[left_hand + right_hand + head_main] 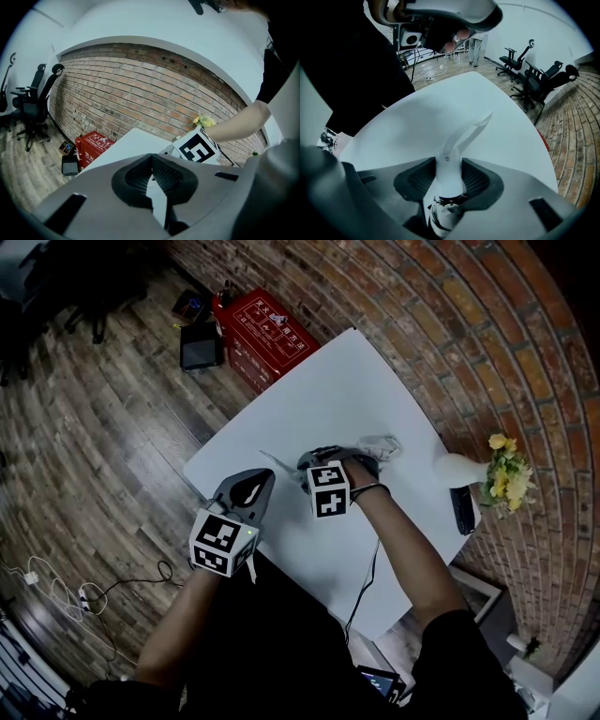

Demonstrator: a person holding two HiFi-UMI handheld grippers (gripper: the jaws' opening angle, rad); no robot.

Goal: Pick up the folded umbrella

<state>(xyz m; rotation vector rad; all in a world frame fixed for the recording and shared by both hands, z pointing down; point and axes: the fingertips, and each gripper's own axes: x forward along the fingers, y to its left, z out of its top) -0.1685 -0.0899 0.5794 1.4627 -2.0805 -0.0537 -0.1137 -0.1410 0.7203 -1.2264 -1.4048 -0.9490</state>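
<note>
White on white, framed by red-brown brick wall (450,324) and brown plank floor (103,427).
White table (328,399); pale grey-and-white folded umbrella (380,444), white-handled; grey left gripper (261,476) and right gripper (449,164), black-and-white square markers; red box (267,334), white print; yellow flowers (506,470).

Between the right claw's (449,161) ribbed, matt black pads (476,180), the folded umbrella's (375,448) handle (450,180) looks like smooth, glossy white plastic. Its canopy (440,221) behind them is crumpled cloth. Beneath the claw, the counter (440,108) is smooth matt white.
</note>
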